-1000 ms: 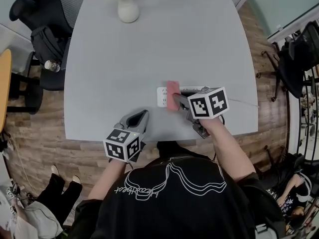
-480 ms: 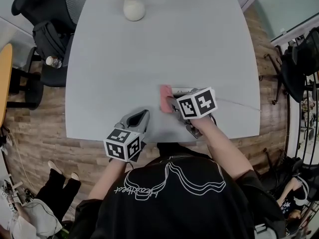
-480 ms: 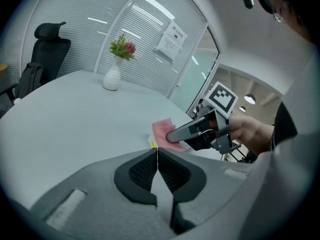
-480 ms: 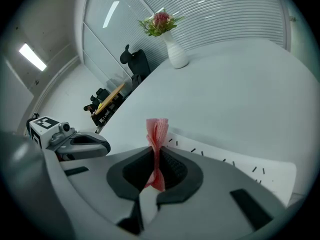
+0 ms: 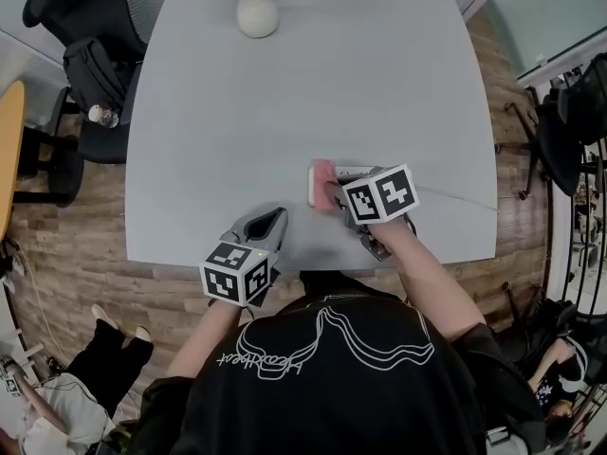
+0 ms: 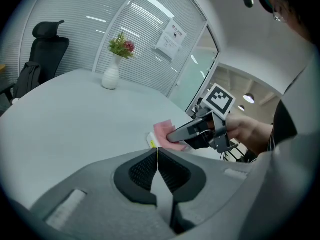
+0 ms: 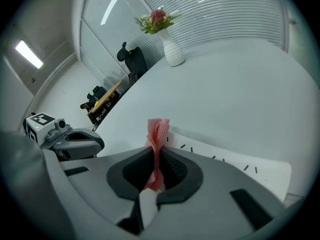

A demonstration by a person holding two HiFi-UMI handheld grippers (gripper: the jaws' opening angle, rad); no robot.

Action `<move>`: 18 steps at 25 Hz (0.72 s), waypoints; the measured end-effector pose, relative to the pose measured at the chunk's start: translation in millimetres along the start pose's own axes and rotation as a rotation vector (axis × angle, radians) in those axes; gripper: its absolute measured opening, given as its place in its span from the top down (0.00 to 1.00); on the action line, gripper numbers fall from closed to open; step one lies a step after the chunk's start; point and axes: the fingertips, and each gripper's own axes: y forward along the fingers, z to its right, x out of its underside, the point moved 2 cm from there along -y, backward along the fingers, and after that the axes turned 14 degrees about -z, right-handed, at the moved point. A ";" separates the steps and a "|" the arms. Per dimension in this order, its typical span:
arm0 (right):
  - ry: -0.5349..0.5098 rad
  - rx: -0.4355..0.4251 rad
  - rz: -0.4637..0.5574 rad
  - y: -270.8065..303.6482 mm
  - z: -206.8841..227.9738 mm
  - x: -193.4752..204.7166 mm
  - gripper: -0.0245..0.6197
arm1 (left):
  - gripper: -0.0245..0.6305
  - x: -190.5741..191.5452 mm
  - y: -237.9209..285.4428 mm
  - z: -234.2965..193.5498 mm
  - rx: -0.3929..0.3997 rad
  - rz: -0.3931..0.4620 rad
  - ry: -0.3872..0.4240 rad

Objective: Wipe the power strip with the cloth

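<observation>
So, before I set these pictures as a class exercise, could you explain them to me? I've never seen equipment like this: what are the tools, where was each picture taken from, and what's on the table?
There is no robot here. A person holds a hand-held gripper in each hand, and each one carries a black-and-white marker cube. The overhead picture comes from a camera on the person's head, looking down. The other two come from cameras riding on the grippers, looking along their jaws. On the grey table are a white power strip near the person and a white vase of flowers at the far end. The right gripper has its jaws shut on a pink cloth, which lies over the strip near its left end. The left gripper is shut and empty, near the table's front edge.
</observation>
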 end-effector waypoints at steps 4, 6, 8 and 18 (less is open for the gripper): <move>0.007 0.021 0.000 -6.9 8.2 5.5 0.91 | 0.94 -2.5 -0.4 4.7 0.004 -0.002 0.011; 0.014 0.032 0.003 -11.6 14.9 9.4 0.91 | 0.94 -3.0 0.4 8.3 0.007 -0.004 0.017; 0.027 0.040 0.008 -16.2 22.3 14.2 0.91 | 0.94 -2.5 2.0 11.4 0.010 -0.005 0.021; 0.089 0.062 0.040 -38.9 53.7 37.2 0.91 | 0.94 1.1 9.3 23.2 0.027 -0.015 0.034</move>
